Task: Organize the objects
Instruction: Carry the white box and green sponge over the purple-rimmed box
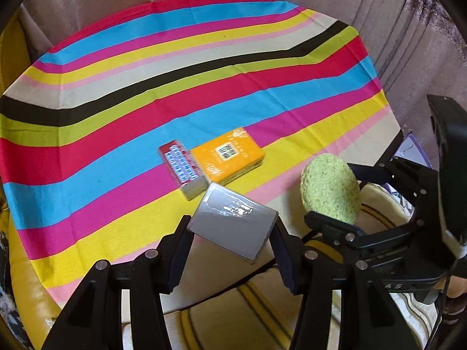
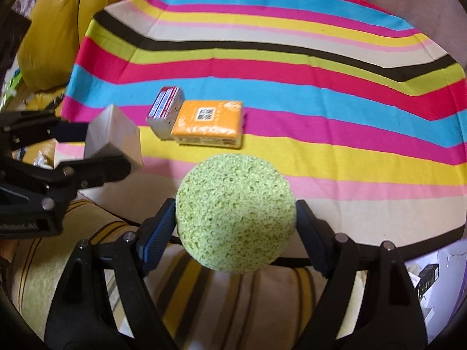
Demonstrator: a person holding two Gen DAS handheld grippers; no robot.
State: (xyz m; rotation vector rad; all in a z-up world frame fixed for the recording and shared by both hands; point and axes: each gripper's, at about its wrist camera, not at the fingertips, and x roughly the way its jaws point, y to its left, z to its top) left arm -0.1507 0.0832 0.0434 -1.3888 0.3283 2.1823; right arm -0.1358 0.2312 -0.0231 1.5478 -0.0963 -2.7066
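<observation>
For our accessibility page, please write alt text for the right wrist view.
The right tongs hold a round green sponge above a striped cloth. On the cloth an orange packet lies against a red and blue box. At the left edge, the left tongs grip a grey box.

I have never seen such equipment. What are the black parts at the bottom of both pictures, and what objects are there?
They are handheld grasping tools, one in each hand of a person; no robot is involved. Each picture comes from a camera on one tool. The left tool holds a grey box. The right tool holds a round green sponge. On the striped cloth lie an orange packet and a red box, side by side.
</observation>
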